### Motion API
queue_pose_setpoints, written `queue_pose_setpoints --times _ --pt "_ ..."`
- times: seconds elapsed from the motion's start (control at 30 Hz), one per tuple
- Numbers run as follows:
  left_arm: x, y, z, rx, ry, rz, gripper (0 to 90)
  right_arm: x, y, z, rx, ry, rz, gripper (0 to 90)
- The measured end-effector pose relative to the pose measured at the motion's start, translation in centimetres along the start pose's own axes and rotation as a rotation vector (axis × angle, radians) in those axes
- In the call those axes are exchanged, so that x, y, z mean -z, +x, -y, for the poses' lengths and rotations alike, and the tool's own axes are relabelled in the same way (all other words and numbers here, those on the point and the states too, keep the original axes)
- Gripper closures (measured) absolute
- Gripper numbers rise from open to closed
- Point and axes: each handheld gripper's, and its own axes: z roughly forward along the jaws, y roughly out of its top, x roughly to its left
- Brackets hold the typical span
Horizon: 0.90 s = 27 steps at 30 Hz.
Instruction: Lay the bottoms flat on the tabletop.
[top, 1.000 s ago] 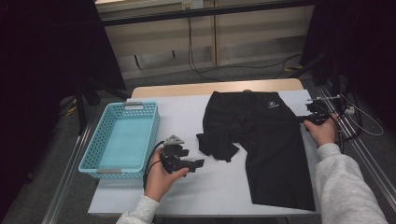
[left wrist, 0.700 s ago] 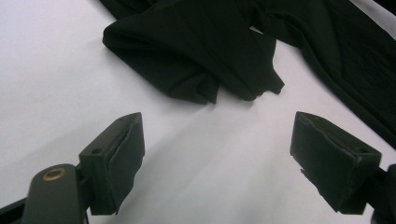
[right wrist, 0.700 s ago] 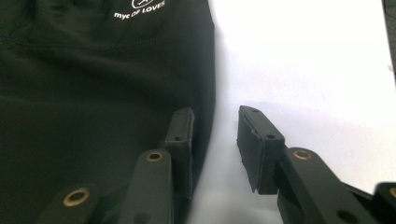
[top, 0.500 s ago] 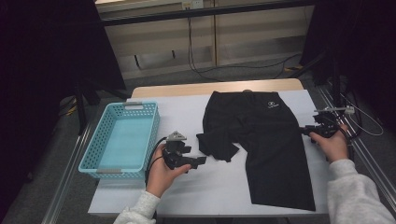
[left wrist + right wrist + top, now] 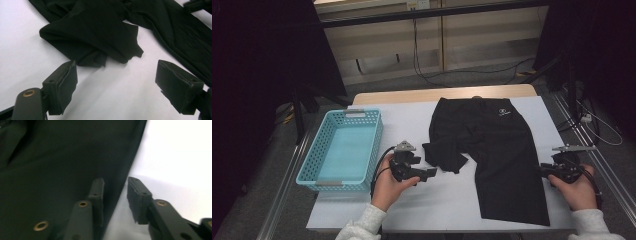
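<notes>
White worktop [image 5: 412,210], lit from above, dark room around it, cables on the floor beyond the far edge.

Item: black shorts [image 5: 497,150], spread flat on the worktop between your two tongs, waistband at the far side, a small white logo near it. One leg lies long and straight toward you; the other is bunched into a crumpled fold [image 5: 95,42].

Item: your left tongs [image 5: 428,174], held low over bare worktop, jaws wide apart, holding nothing. The crumpled fold lies just ahead of them, near the tips but not touching.

Item: your right tongs [image 5: 544,170], at the outer edge of the long leg. Jaws stand a narrow gap apart, not clamped. In the right gripper view [image 5: 115,195] the hem edge [image 5: 130,165] runs up between the two pads, one pad over black cloth, the other over white worktop.

Item: turquoise basket [image 5: 319,172], beyond your left tongs on the side away from the shorts, well apart from the cloth.
</notes>
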Motion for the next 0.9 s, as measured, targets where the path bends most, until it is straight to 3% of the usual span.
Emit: queue_pose_setpoints --times 0.1,0.17,0.2,0.33,0.43,0.57,0.77,0.9 --pt "-0.2 0.0 0.0 0.000 0.008 -0.002 18.1 0.7 0.9 1.0 0.013 0.008 0.001 71.4" --pt "-0.4 0.1 0.0 -0.002 0.011 -0.007 18.1 1.0 1.0 1.4 0.024 0.011 0.003 80.5" --pt "-0.4 0.1 0.0 0.000 0.012 -0.007 18.1 0.9 0.9 1.3 0.020 0.016 -0.019 86.3" --pt "-0.6 0.1 0.1 0.003 0.019 -0.004 18.1 0.8 0.3 1.3 0.027 0.012 -0.082 89.7" --pt "-0.6 0.2 0.1 0.004 0.020 -0.005 18.1 1.0 -0.4 1.3 0.013 0.018 -0.089 90.0" --pt "-0.6 0.4 0.3 0.007 0.022 -0.004 18.1 1.6 -1.5 1.4 0.009 0.022 -0.044 89.8" --pt "-0.6 0.4 0.3 0.011 0.019 -0.006 18.1 1.6 -1.3 1.4 0.042 0.022 -0.011 88.7" --pt "-0.7 0.5 0.3 0.013 0.020 -0.012 18.1 1.4 -1.0 1.3 0.059 0.004 -0.005 73.8"
